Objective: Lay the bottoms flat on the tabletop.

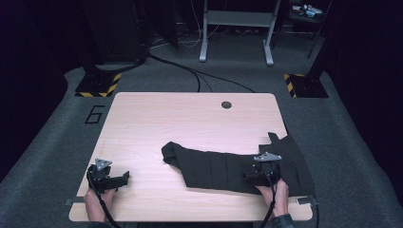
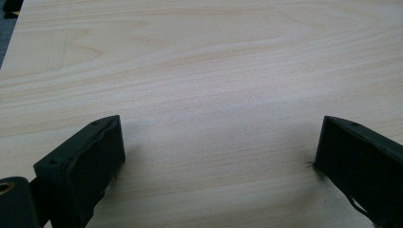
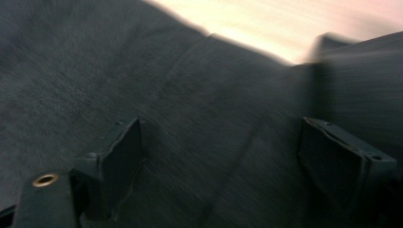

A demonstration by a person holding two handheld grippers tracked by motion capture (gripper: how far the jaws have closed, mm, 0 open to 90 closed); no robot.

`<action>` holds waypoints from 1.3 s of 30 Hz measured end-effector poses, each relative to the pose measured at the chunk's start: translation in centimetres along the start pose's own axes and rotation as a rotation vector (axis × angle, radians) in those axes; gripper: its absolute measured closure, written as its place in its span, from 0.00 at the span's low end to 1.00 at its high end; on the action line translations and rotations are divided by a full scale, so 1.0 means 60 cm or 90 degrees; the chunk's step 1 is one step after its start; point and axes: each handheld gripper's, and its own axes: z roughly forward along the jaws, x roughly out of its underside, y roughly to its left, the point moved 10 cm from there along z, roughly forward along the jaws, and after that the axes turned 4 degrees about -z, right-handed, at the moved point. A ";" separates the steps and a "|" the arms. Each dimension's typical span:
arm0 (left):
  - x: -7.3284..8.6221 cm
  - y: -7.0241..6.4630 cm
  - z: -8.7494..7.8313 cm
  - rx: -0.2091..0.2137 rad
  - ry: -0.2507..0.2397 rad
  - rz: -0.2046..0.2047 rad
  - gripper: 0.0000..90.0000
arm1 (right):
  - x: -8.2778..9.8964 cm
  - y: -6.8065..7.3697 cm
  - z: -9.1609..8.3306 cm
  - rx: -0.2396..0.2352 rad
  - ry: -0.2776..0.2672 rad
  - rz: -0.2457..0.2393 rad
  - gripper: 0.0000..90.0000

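A black piece of cloth [image 1: 223,166] lies spread over the right half of the wooden table [image 1: 157,123], its right end hanging past the table's edge. My right gripper [image 1: 259,175] sits over the cloth near the front right, held by a hand. In the right gripper view its jaws stand wide apart above the dark cloth [image 3: 199,118], nothing between them. My left gripper [image 1: 114,179] rests at the front left on bare wood, well away from the cloth. In the left gripper view my left gripper [image 2: 216,156] is open, with bare table [image 2: 204,71] between its jaws.
A round cable hole [image 1: 226,104] sits near the table's far edge. Grey carpet surrounds the table, with a "6" mark [image 1: 94,114] at the left, cables [image 1: 190,71] and a white desk frame [image 1: 236,28] behind, and yellow-black striped feet [image 1: 97,85] at both sides.
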 end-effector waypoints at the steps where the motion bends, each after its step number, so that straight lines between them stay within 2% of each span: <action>1: 0.000 0.000 0.000 0.000 0.000 0.000 0.02 | -0.002 0.003 0.008 -0.008 -0.005 -0.009 0.15; 3: 0.000 0.000 0.000 0.001 0.000 -0.001 0.02 | -0.004 0.014 0.018 -0.021 0.000 -0.007 0.14; 4: 0.000 0.000 0.000 0.001 0.000 -0.001 0.02 | -0.005 0.018 0.025 -0.013 0.011 -0.016 0.13; 5: 0.000 0.000 0.000 0.000 0.000 0.000 0.02 | -0.007 0.019 0.026 -0.006 0.012 -0.021 0.13; 14: 0.000 0.000 0.000 -0.001 0.001 0.000 0.02 | -0.032 0.060 0.045 -0.027 0.003 -0.038 0.15; 21: 0.000 0.000 0.000 0.000 0.001 0.000 0.02 | -0.056 0.108 0.062 -0.036 -0.020 -0.053 0.15; 25: 0.000 0.000 0.000 -0.001 0.001 0.001 0.02 | -0.066 0.136 0.067 -0.052 -0.019 -0.074 0.15; 26: 0.000 0.000 0.000 -0.001 0.001 0.001 0.02 | -0.066 0.136 0.067 -0.052 -0.019 -0.074 0.15; 27: 0.000 0.000 0.000 -0.001 0.001 0.000 0.02 | -0.071 0.151 0.070 -0.058 -0.021 -0.079 0.15; 30: 0.000 0.000 0.000 -0.001 0.001 0.001 0.02 | -0.075 0.168 0.073 -0.060 -0.026 -0.082 0.15; 31: 0.000 0.000 0.000 -0.001 0.001 0.001 0.02 | -0.076 0.176 0.073 -0.060 -0.026 -0.073 0.15; 32: 0.000 0.000 0.000 0.000 0.001 0.000 0.02 | -0.079 0.179 0.075 -0.062 -0.031 -0.086 0.15; 33: 0.000 0.000 0.000 0.000 0.001 0.000 0.02 | -0.079 0.179 0.075 -0.062 -0.031 -0.086 0.15; 34: 0.000 0.000 0.000 0.000 0.001 0.000 0.02 | -0.082 0.194 0.076 -0.061 -0.032 -0.082 0.15; 39: 0.000 0.000 0.000 -0.001 0.002 0.001 0.02 | -0.088 0.221 0.078 -0.079 -0.034 -0.103 0.15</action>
